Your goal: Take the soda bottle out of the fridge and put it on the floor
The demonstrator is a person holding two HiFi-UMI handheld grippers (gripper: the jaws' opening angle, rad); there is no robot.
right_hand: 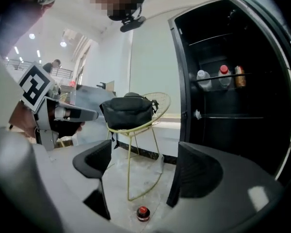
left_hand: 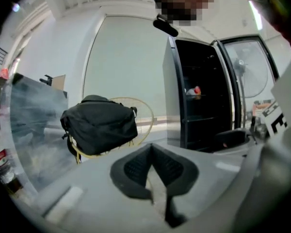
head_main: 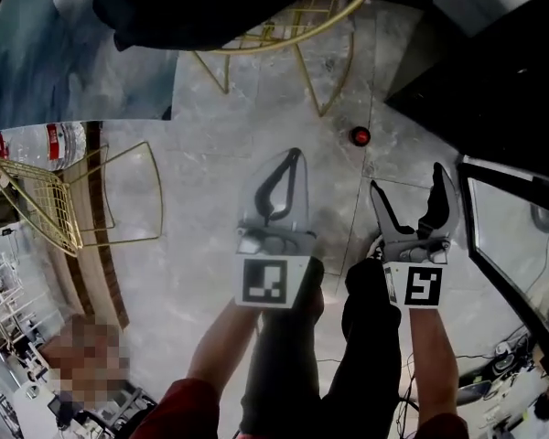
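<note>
Soda bottle (head_main: 360, 136) stands upright on the floor (head_main: 210, 245), red cap up, just beyond both claws and apart from them, so the set-down looks finished. The left claw (head_main: 295, 154) is pinched together on nothing, idle. The right claw (head_main: 407, 179) gapes wide and empty, which fits a bottle already set down. Far right, the fridge (right_hand: 218, 47) stands open, with other bottles (right_hand: 223, 77) on its shelf.

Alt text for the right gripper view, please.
The right tool is open and empty, with a soda bottle standing on the floor beyond its jaws. Behind it, a black bag sits on a yellow wire chair; the fridge stands open at right.
</note>
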